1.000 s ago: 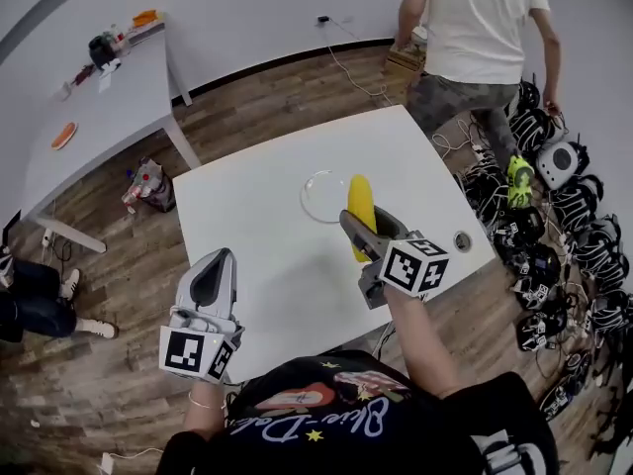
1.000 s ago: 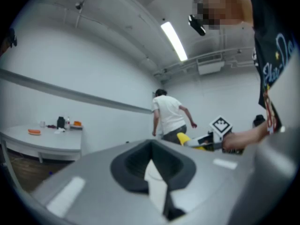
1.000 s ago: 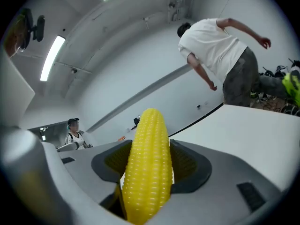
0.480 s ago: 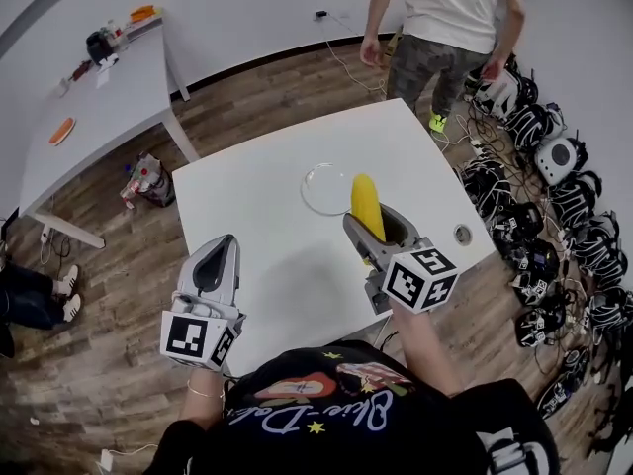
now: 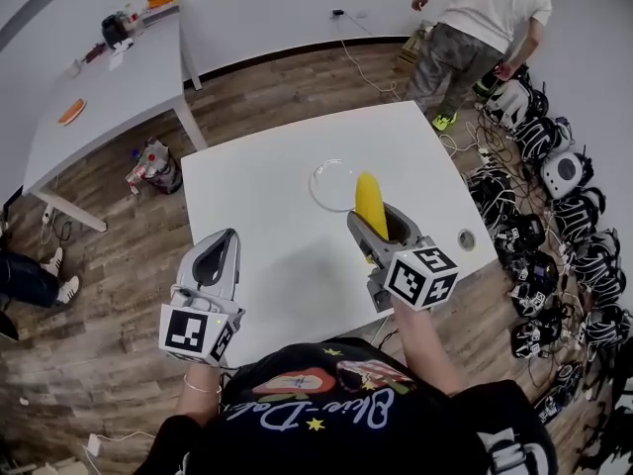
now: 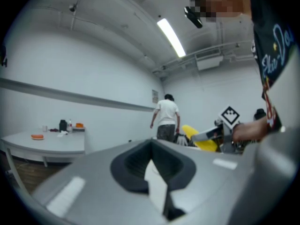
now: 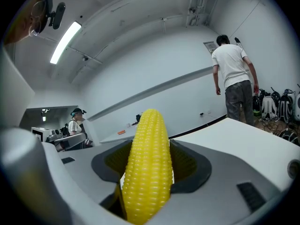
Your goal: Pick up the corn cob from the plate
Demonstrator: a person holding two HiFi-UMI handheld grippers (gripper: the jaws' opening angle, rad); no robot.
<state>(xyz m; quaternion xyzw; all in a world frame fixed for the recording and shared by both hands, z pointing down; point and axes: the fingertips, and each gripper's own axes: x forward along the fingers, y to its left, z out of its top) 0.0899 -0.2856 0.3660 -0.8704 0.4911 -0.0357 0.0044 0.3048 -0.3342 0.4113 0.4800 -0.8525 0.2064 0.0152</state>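
Head view: right tool (image 5: 381, 228) clenched on the corn cob (image 5: 369, 204). The cob sticks out past the jaw tips, its far end overlapping the right rim of the clear plate (image 5: 318, 184) on the white counter (image 5: 267, 216). Left tool (image 5: 220, 250) is over the counter's near edge, well apart from the plate.

Left gripper view: left tool (image 6: 154, 182) jaws pressed together, nothing between them.

Right gripper view: jaws grip the cob (image 7: 150, 153) on both sides, and it lies lengthwise along them.
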